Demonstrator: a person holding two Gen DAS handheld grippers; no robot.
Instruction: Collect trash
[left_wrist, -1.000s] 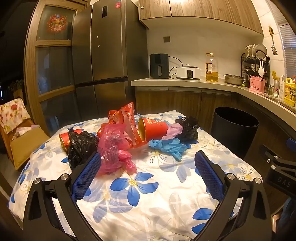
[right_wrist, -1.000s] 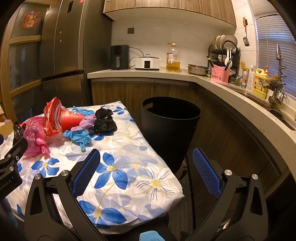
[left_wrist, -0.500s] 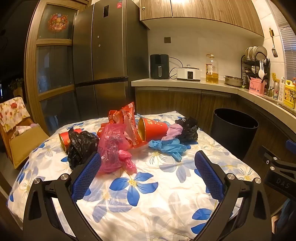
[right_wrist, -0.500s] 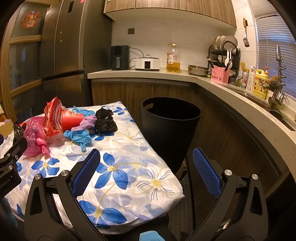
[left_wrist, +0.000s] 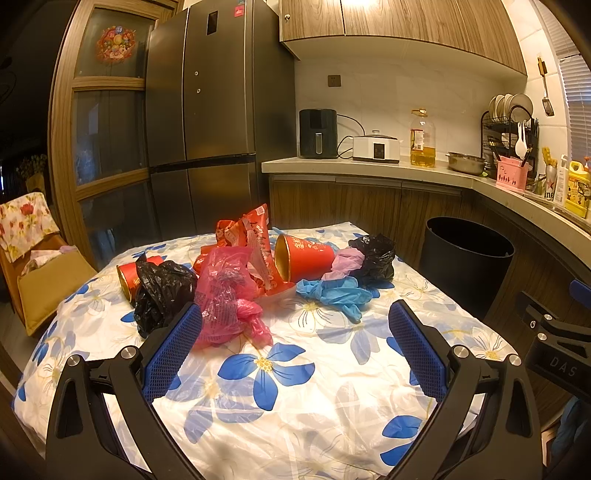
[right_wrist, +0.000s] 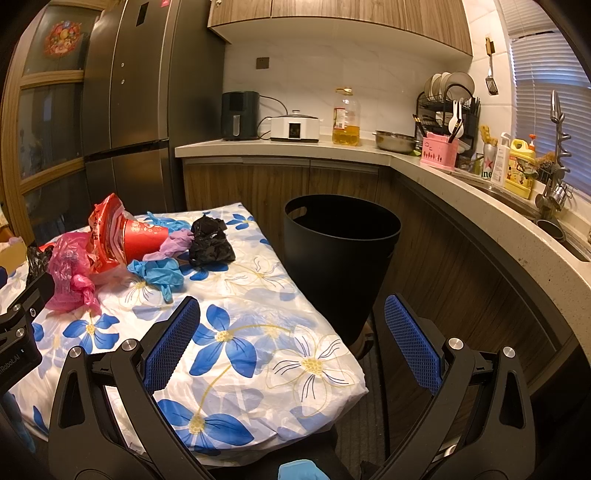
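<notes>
Grippers left (left_wrist: 291, 328) and right (right_wrist: 291, 325) both agape, empty; sink tap (right_wrist: 557, 122) only in right view.

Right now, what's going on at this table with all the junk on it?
A person holds a two-finger gripper in each hand, set to clear trash off the flowered table. The left gripper and the right gripper are both open and hold nothing. The litter sits in a heap: a pink plastic bag, a red paper cup, blue gloves and two black bags. The black bin stands beside the table; whether anything is in it cannot be told.
</notes>
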